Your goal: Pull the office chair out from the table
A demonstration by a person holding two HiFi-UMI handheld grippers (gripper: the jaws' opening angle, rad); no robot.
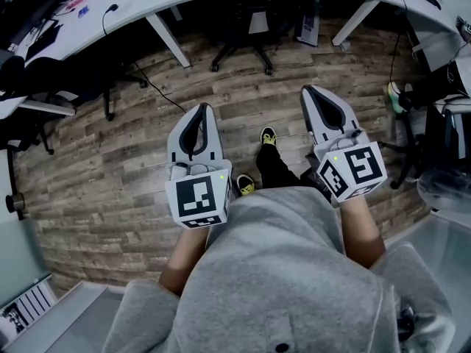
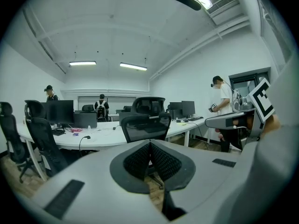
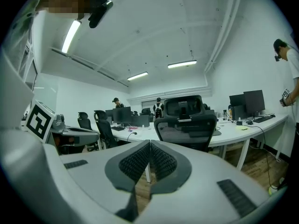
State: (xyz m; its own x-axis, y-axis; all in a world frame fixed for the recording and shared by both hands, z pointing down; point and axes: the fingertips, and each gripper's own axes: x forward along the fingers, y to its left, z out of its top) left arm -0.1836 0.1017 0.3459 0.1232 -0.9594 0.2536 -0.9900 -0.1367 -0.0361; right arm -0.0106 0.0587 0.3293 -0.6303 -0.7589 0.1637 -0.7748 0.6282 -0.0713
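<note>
Office chair [image 1: 243, 17] ahead, apart from left hand-held gripper [image 1: 199, 110], right hand-held gripper [image 1: 310, 91], both pressed together, empty

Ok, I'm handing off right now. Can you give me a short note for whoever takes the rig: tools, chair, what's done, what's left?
Left tool: shut, empty, held out in front, touching nothing.
Right tool: shut, empty, likewise.
Office chair: straight ahead, pushed in at the white table, backrest facing us, across a stretch of wood floor.
Done: nothing yet; chair not touched.
Left: close in, open a tool, take the backrest, pull the chair out from the table.
</note>
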